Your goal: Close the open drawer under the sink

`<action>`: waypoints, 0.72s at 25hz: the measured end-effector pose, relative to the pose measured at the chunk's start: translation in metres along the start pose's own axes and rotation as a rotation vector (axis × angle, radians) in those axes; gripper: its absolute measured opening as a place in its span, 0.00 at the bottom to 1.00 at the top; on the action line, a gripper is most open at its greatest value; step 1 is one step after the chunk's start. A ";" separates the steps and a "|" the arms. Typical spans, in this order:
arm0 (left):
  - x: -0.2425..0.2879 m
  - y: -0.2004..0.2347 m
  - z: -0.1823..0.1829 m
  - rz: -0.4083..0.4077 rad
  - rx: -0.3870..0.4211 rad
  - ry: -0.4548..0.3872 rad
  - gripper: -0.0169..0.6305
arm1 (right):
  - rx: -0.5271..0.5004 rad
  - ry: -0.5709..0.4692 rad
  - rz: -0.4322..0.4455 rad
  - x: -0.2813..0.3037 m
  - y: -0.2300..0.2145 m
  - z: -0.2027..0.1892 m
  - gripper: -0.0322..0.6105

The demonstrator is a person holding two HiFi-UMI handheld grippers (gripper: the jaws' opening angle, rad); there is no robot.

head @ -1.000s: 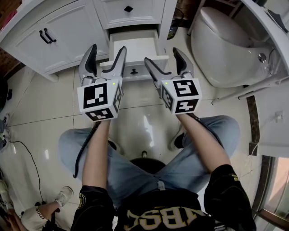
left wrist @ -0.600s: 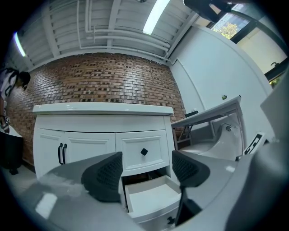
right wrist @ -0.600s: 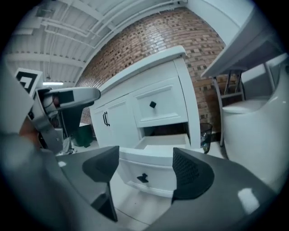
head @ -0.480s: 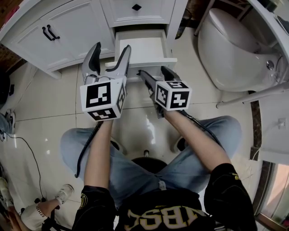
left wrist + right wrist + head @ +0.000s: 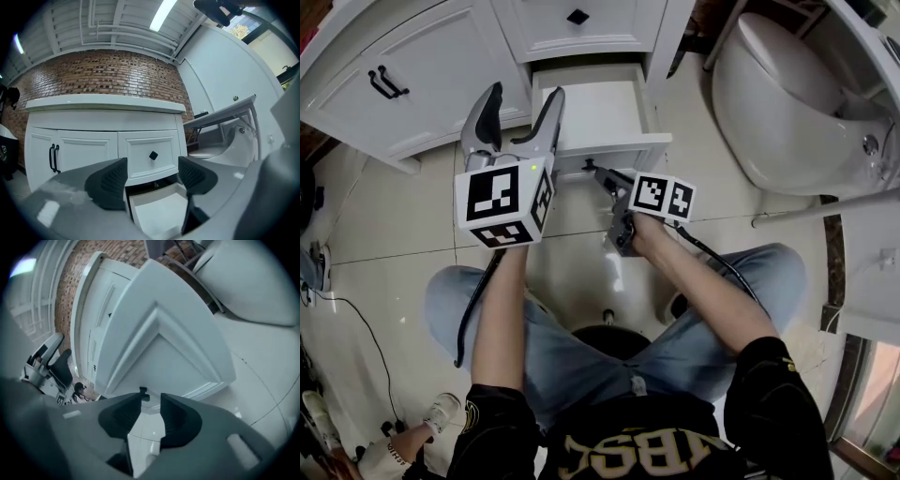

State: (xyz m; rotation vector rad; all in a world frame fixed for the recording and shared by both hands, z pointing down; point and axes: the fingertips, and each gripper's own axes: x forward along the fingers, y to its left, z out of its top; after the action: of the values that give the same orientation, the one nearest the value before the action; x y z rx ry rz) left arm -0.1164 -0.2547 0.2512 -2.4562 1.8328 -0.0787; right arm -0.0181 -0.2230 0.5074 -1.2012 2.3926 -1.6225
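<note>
The white bottom drawer (image 5: 592,105) of the vanity stands pulled out, its inside bare. Its front panel (image 5: 609,148) faces me and fills the right gripper view (image 5: 159,348). The small black knob (image 5: 143,393) shows just past the jaw tips. My right gripper (image 5: 600,175) is low in front of that panel, rolled onto its side. Its jaws (image 5: 151,401) are closing to a narrow gap with nothing between the pads. My left gripper (image 5: 523,96) hovers over the drawer's left edge, open and empty (image 5: 152,180).
A closed upper drawer with a black knob (image 5: 577,16) sits above the open one. Cabinet doors with black handles (image 5: 384,82) are to the left. A white toilet (image 5: 787,94) stands close on the right. My knees and a stool (image 5: 605,337) are below on the tiled floor.
The right gripper has dropped down in front of the drawer front, rolled onto its side, and its jaws have narrowed. The left gripper has shifted a little to the left.
</note>
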 end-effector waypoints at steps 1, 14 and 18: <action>0.006 0.000 -0.001 -0.003 -0.016 0.000 0.55 | 0.029 -0.004 0.010 0.003 -0.001 0.002 0.23; 0.046 0.002 -0.026 -0.020 -0.064 0.044 0.55 | 0.109 -0.088 0.069 0.042 0.002 0.049 0.09; 0.051 0.012 -0.037 -0.009 -0.055 0.068 0.55 | 0.112 -0.117 0.050 0.058 -0.003 0.071 0.09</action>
State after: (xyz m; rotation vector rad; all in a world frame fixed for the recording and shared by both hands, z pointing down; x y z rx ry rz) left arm -0.1168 -0.3079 0.2864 -2.5285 1.8750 -0.1150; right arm -0.0288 -0.3138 0.4992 -1.1723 2.2128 -1.6013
